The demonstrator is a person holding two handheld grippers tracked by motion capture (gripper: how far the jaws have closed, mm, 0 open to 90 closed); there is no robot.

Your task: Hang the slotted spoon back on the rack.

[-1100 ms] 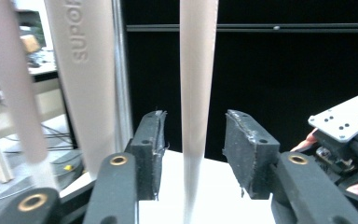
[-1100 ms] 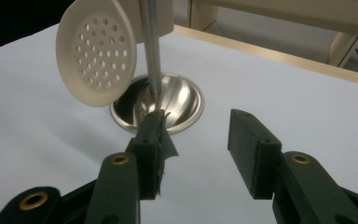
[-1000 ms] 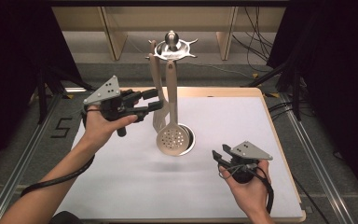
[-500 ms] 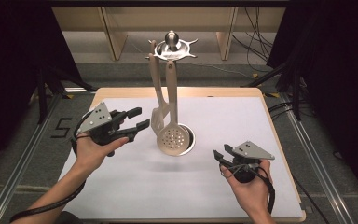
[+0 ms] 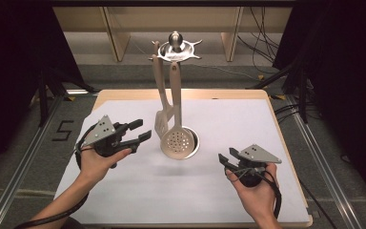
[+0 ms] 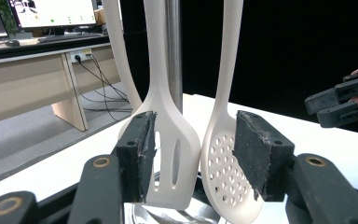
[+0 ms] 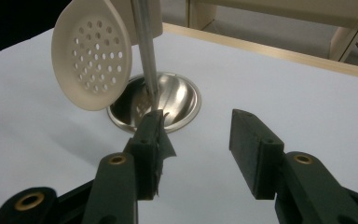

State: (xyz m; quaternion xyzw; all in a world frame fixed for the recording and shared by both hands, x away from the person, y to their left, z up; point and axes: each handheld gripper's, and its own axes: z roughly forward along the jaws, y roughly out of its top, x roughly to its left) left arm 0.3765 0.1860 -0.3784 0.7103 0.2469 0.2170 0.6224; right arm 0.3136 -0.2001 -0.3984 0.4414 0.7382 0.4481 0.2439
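Two cream plastic utensils hang from one metal stand (image 5: 176,47) near the middle of the tabletop (image 5: 138,200), a little toward its far edge: a slotted turner (image 6: 170,154) and a round skimmer (image 5: 178,141) pierced with many small holes. Both have long, smooth, slender handles hooked on the stand's star-shaped top; a thin polished pole runs down to a shiny round dished base (image 7: 177,100). The tabletop is pale wood covered by a matte white sheet. The left gripper (image 5: 137,133), toward the left edge and just beside the turner, has just been opening its black jaws; they stand wide with nothing pressed between them. The right gripper (image 5: 227,160), near the right front corner, is also wide and empty.
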